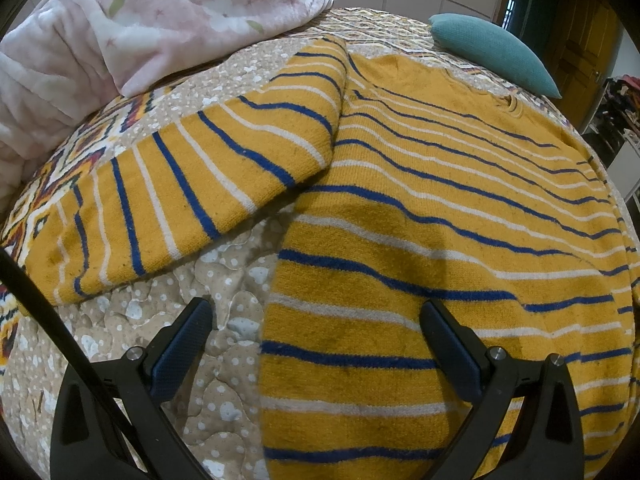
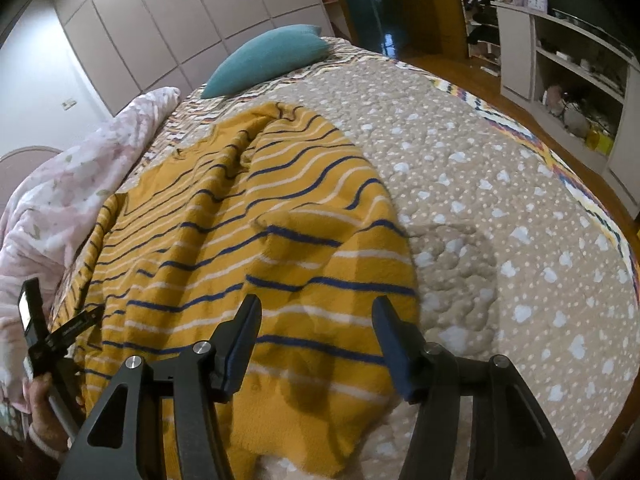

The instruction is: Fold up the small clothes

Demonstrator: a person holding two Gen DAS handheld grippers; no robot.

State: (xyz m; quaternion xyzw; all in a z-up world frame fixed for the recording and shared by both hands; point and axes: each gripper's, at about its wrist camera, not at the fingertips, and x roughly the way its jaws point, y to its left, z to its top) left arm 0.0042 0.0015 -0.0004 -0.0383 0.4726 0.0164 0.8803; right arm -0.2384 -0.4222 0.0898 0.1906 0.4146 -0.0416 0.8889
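- A yellow sweater (image 1: pixel 420 208) with thin blue and white stripes is lying spread across the bed (image 2: pixel 500 184), its bottom hem reaching toward the near edge of the bed.
- One sleeve (image 1: pixel 192 184) is stretching out toward the left edge, lying flat on the quilt; on the other side the cloth is bunching into soft ridges instead of lying smooth.
- The left hand-held gripper (image 1: pixel 316 328) is hovering over the side seam low on the sweater, its fingers spread wide and nothing between them.
- The right hand-held gripper (image 2: pixel 316 328) is hanging over the hem end of the sweater with its fingers spread too, pinching nothing; the cloth under it is looking slightly blurred.
- The sweater is looking like a fuzzy, thick knit: soft, limp and fairly light, so it is likely going to drape and sag from any hold rather than keep a shape.
- It is not fragile or slippery; the nap should be giving the pads good purchase, though the loose knit may stretch if pulled hard.
- The best holds are probably the hem corners, the cuff or the shoulder seam, where the edge is doubled and firmer.
- The quilt is padded and puckered with pale dots, a teal cushion (image 2: pixel 264 60) is sitting at the far edge, and a pink fleecy blanket (image 1: pixel 120 28) is heaping along the left edge.
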